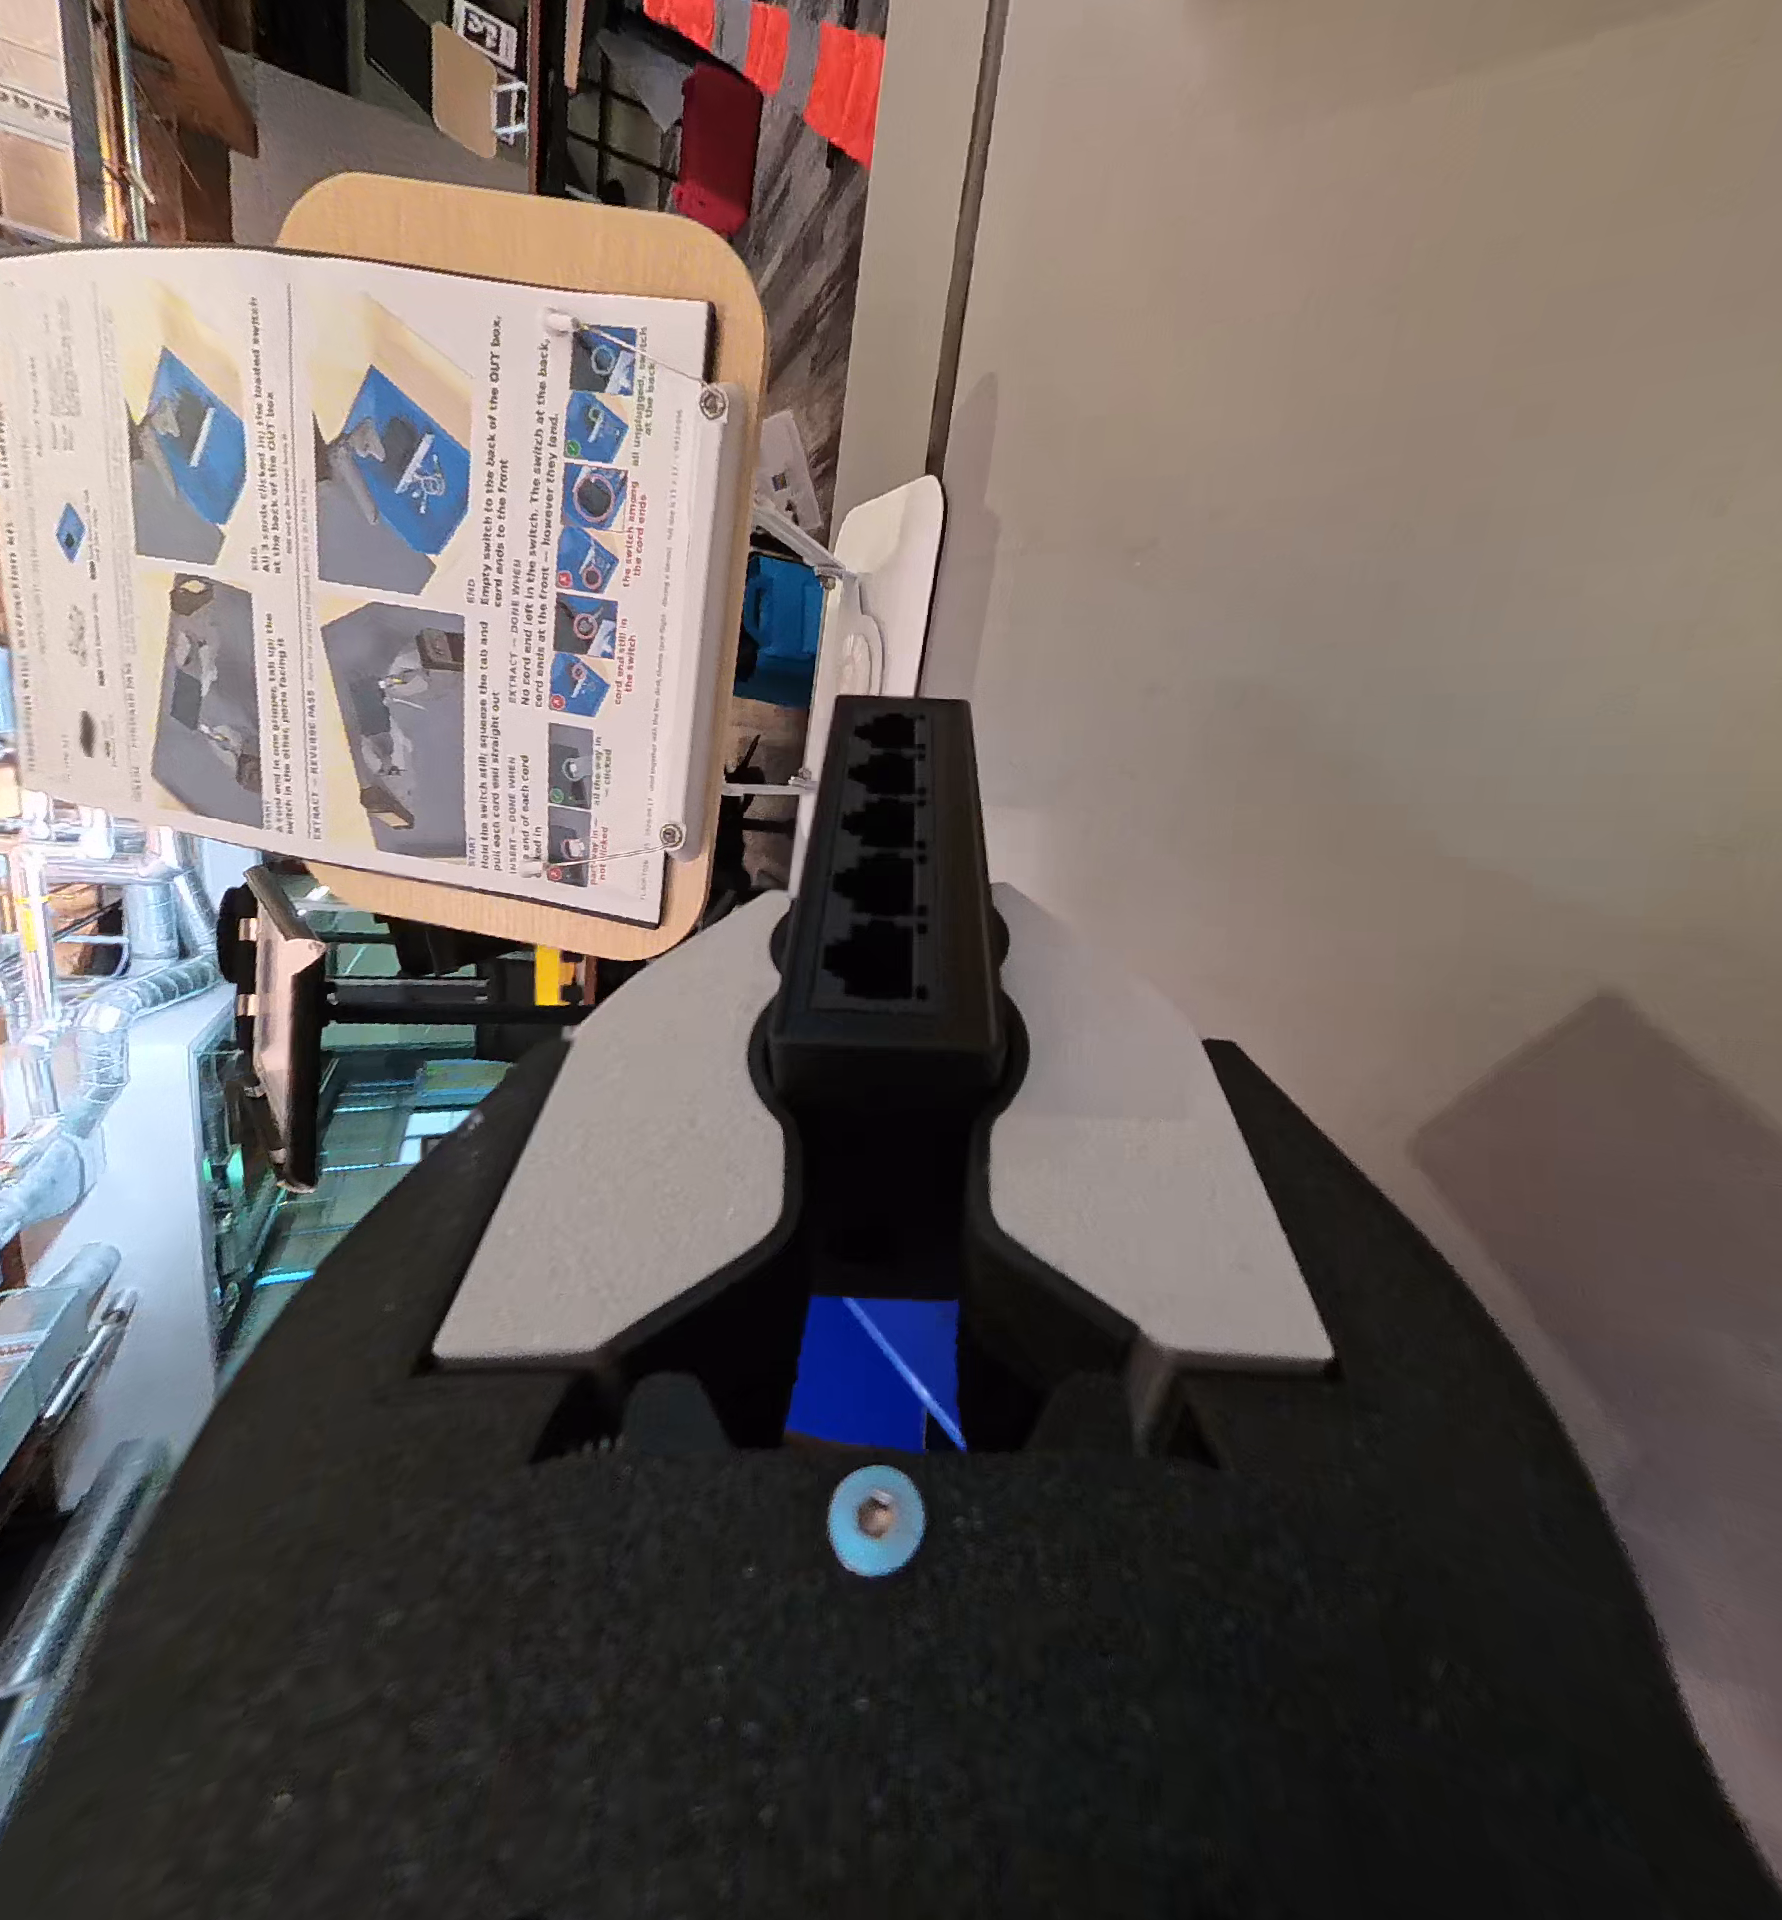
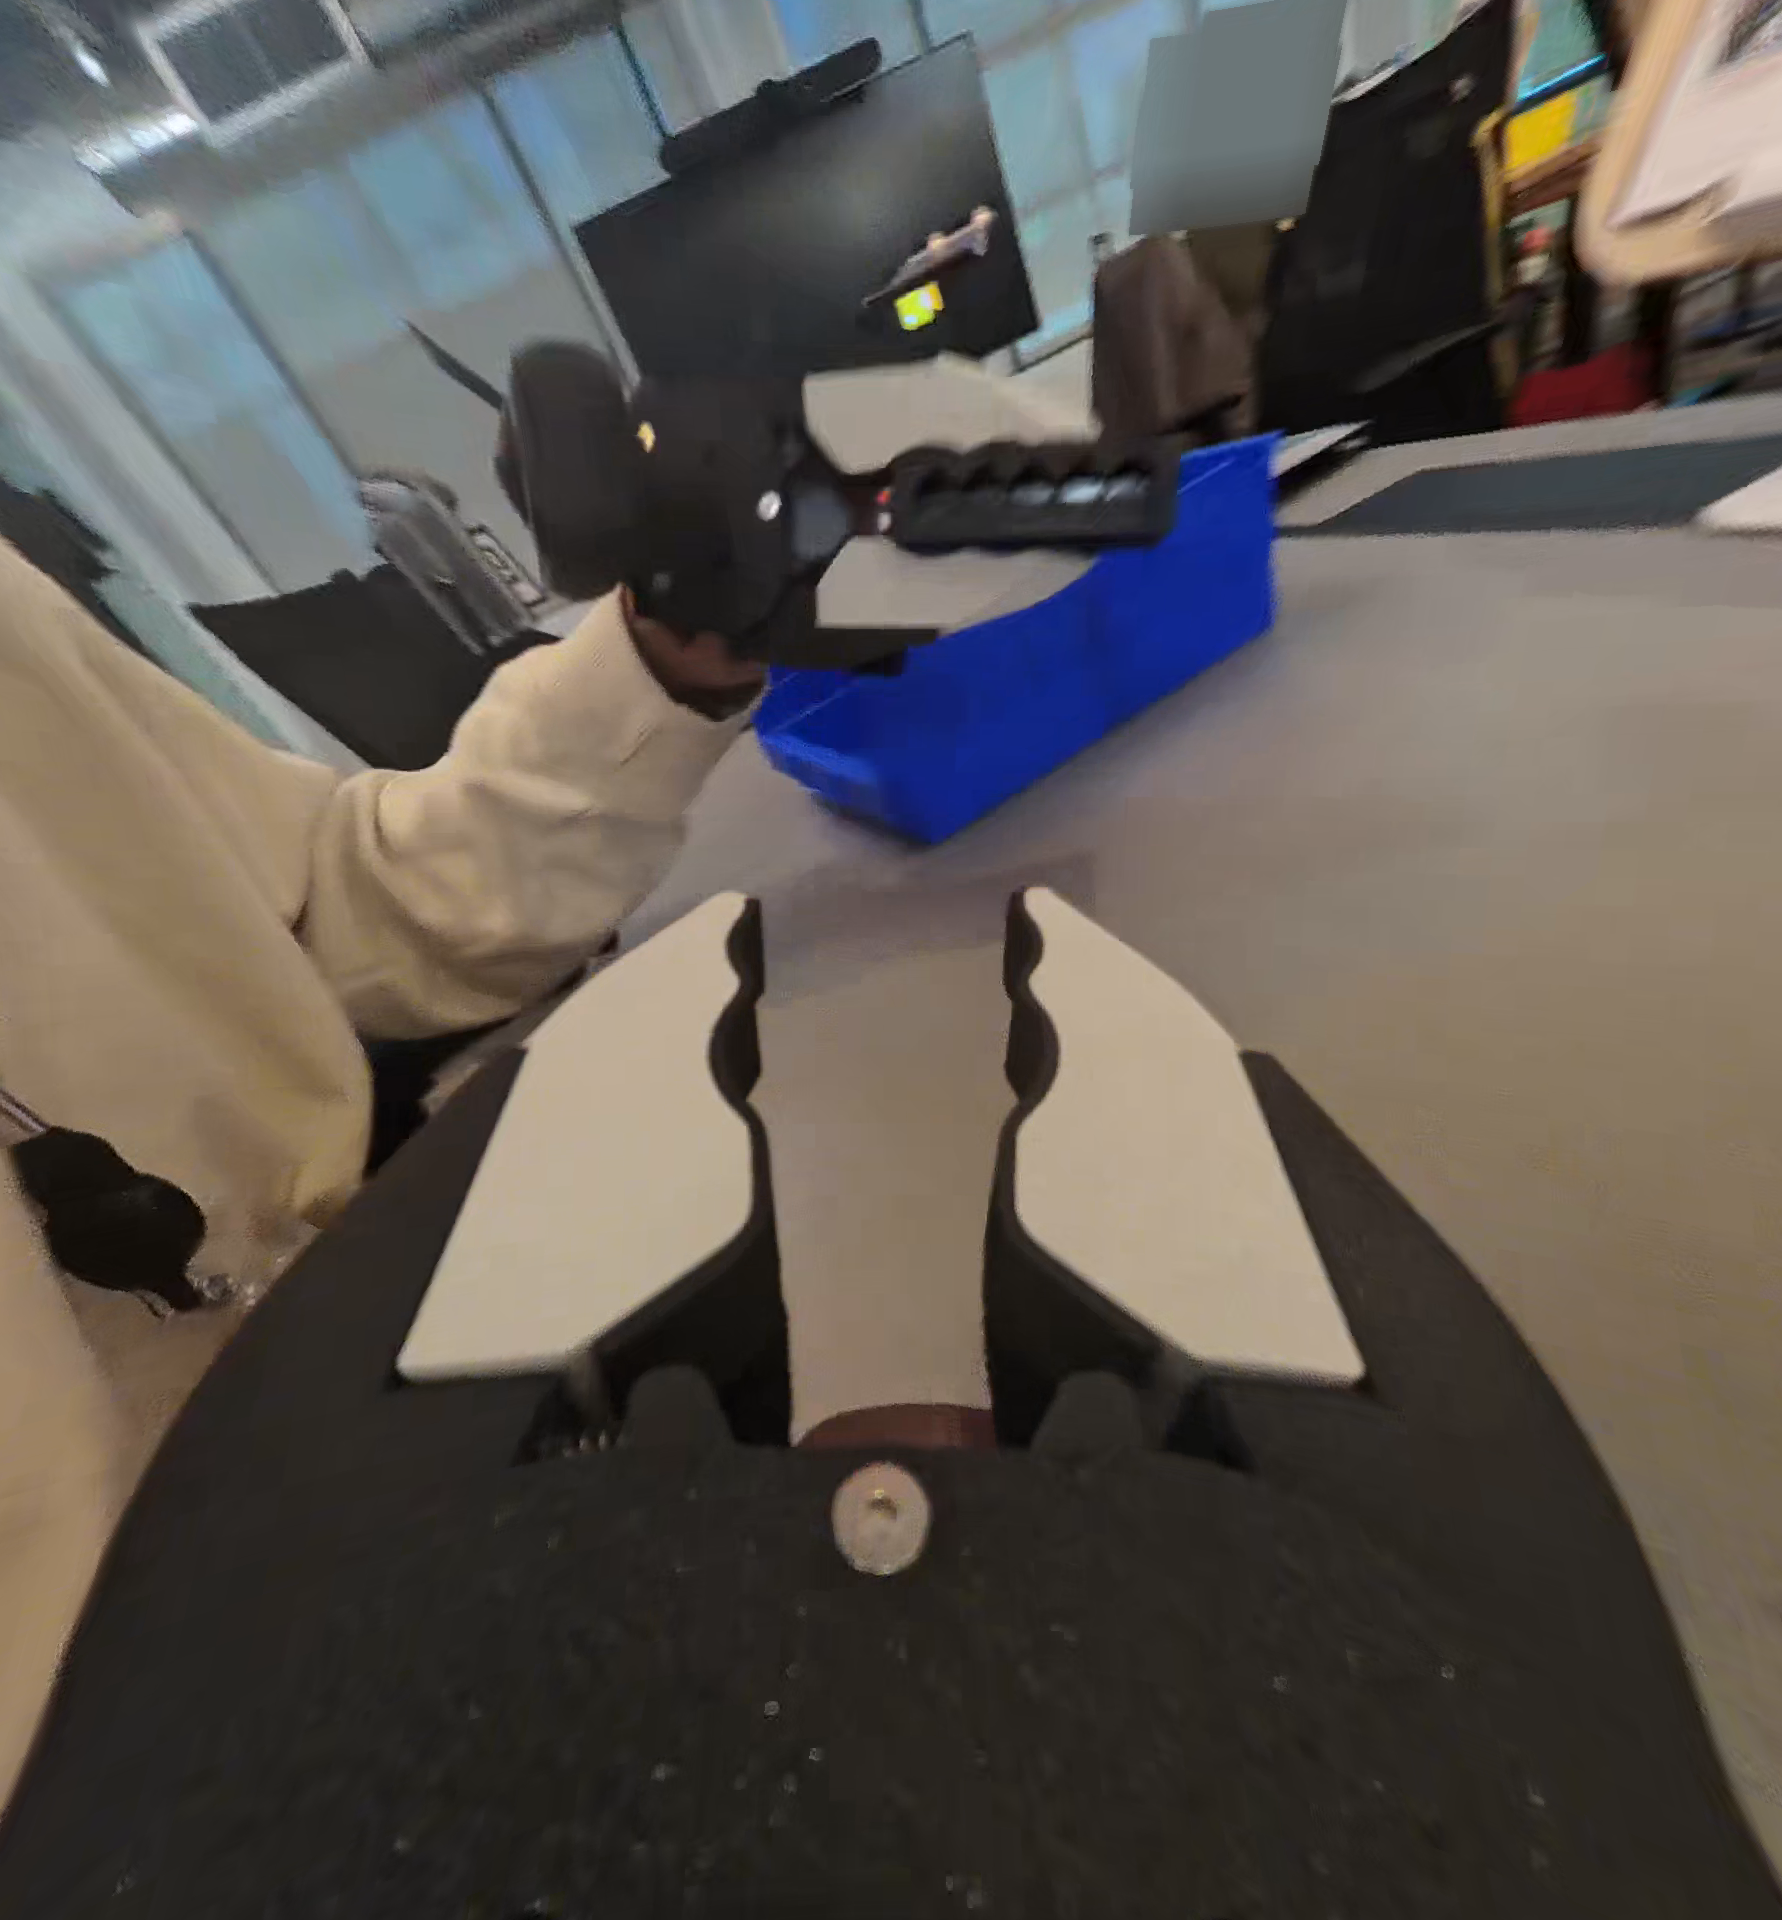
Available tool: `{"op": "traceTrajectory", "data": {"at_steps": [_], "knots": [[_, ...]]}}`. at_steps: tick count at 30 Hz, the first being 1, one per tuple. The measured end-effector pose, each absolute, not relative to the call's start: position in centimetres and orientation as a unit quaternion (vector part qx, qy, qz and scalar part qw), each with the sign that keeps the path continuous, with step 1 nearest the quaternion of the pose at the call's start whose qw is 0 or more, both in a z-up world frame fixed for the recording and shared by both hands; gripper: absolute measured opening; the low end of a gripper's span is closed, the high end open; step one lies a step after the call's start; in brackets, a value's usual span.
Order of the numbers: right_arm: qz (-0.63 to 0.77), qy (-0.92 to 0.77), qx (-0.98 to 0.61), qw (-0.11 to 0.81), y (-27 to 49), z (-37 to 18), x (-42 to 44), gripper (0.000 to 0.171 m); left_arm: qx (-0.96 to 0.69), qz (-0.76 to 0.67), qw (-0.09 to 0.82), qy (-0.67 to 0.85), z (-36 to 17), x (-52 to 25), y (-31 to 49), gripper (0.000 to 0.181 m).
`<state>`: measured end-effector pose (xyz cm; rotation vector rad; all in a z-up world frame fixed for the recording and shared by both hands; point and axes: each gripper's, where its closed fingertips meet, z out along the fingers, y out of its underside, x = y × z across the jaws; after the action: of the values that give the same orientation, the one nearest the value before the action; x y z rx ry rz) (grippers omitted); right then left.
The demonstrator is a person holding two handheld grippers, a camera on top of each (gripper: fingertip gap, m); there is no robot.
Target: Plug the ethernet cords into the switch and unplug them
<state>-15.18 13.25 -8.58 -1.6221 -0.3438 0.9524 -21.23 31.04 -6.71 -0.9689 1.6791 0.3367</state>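
Left gripper (image 1: pixel 887 997) first: it's clamped on one end of the black switch (image 1: pixel 892 873), both grey fingers (image 1: pixel 658 1122) pressing the sides of the housing. The rest of the switch sticks out past the fingertips, with the row of ports facing the camera, and every port looks empty. That view is rolled sideways, so the grey table (image 1: pixel 1386 727) runs up the right side like a wall. Off to the left of the switch a printed instruction sheet (image 1: pixel 347 561) sits clipped on a wooden board (image 1: pixel 731 312). A bit of blue shows through the gap behind the fingers, can't tell what it is from there.

Over in the right wrist view, the person's cream sleeve (image 2: pixel 513 810) comes in from the left, leading up to the left gripper (image 2: pixel 845 520), which holds the switch (image 2: pixel 1032 499) in the air above a blue bin (image 2: pixel 1022 675) on the table (image 2: pixel 1489 831). Pretty blurry, so I can't make out what's inside the bin, and no cords visible in either view.

Right gripper (image 2: pixel 885 935) is closer to the camera, fingers (image 2: pixel 627 1143) spread apart with nothing between them, just bare table showing through the gap.
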Motion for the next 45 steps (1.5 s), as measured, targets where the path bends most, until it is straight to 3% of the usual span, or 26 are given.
{"op": "traceTrajectory", "data": {"at_steps": [1, 2, 4, 7, 9, 12, 17, 21, 25, 30, 35, 39, 45], "knots": [[0.41, -0.141, -0.696, 0.573, 13.7, -9.1, -16.2, 0.044, -0.412, 0.133, 0.553, 0.711, -6.7, -21.2, 30.9, 0.029], [0.394, -0.149, -0.705, 0.571, 14.1, -9.0, -16.7, 0.05, -0.42, 0.113, 0.552, 0.711, -6.7, -21.2, 30.7, 0.029], [0.321, -0.192, -0.695, 0.614, 15.2, -7.9, -16.2, 0.046, -0.447, 0.023, 0.543, 0.71, -6.7, -20.6, 29.4, 0.03], [0.193, -0.278, -0.679, 0.651, 17.5, -6.6, -14.8, 0.046, -0.478, -0.224, 0.486, 0.696, -5.8, -19.2, 25.1, 0.029], [0.185, -0.321, -0.669, 0.645, 18.6, -5.2, -15.1, 0.046, -0.471, -0.378, 0.426, 0.673, -4.4, -19.0, 22.1, 0.029], [0.23, -0.385, -0.647, 0.616, 18.9, -4.0, -17.2, 0.051, -0.451, -0.495, 0.379, 0.639, -2.7, -19.2, 20.0, 0.029], [0.278, -0.438, -0.647, 0.559, 19.3, -5.2, -20.7, 0.054, -0.439, -0.532, 0.348, 0.635, -3.2, -18.7, 18.5, 0.029], [0.278, -0.44, -0.648, 0.556, 20.4, -6.3, -21.6, 0.032, -0.439, -0.532, 0.358, 0.629, -3.8, -18.1, 18.2, 0.03], [0.296, -0.415, -0.658, 0.554, 20.5, -7.0, -20.7, 0.03, -0.454, -0.509, 0.368, 0.632, -4.1, -18.9, 19.1, 0.042], [0.242, -0.36, -0.712, 0.552, 20.2, -5.7, -14.2, 0.03, -0.528, -0.487, 0.384, 0.58, -5.5, -22.5, 21.3, 0.048], [0.043, -0.321, -0.783, 0.532, 20.0, -1.4, -0.2, 0.03, -0.584, -0.535, 0.374, 0.482, -9.3, -25.9, 19.6, 0.036], [-0.156, -0.321, -0.853, 0.381, 21.6, -3.1, 14.3, 0.03, -0.578, -0.547, 0.353, 0.492, -9.6, -25.5, 18.1, 0.036], [-0.161, -0.394, -0.905, -0.006, 22.8, -13.8, 24.6, 0.03, -0.579, -0.552, 0.313, 0.512, -10.7, -24.5, 17.2, 0.036]]}}
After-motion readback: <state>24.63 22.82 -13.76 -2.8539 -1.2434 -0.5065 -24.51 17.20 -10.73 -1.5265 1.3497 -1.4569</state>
